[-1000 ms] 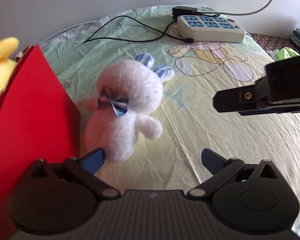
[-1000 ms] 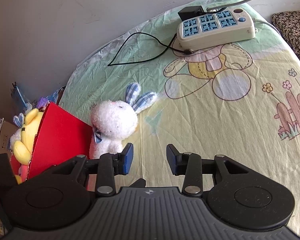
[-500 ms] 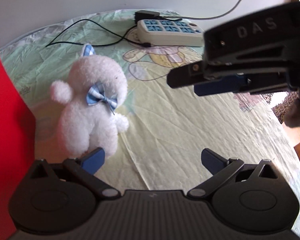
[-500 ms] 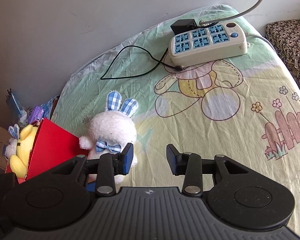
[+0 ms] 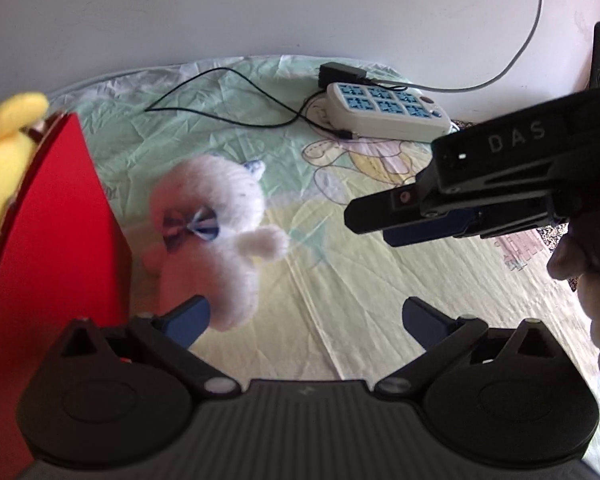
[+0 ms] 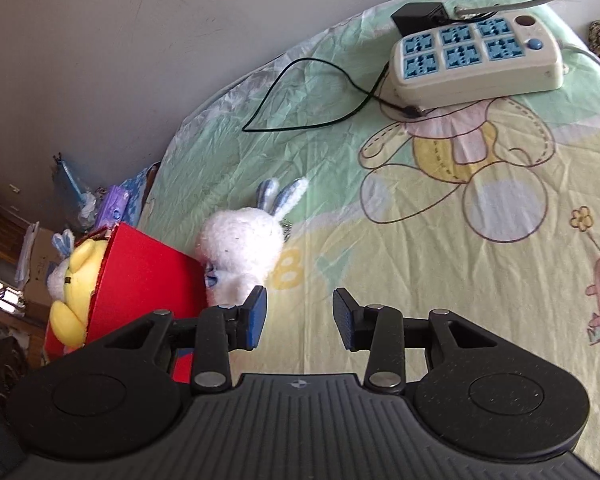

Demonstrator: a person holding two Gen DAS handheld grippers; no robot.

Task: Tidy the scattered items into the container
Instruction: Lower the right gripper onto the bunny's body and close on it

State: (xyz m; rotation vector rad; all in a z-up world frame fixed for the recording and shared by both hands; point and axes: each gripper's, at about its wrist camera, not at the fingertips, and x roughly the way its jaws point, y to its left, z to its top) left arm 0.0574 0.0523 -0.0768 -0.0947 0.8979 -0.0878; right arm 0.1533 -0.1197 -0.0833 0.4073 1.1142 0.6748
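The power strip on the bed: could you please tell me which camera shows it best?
The right wrist view: the power strip appears large and unobstructed, with its blue sockets and button clear. The left wrist view shows it smaller and farther off, seen at a flatter angle.

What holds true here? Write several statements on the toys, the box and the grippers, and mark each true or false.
1. The white plush rabbit lies on the sheet beside the red box. True.
2. The yellow plush toy lies out on the sheet. False: it sits in the red box.
3. The right gripper is clamped on the rabbit. False: its jaws stand apart with nothing between them.
4. The left gripper is open, its left finger right by the rabbit. True.
5. A power strip lies on the sheet near the wall. True.
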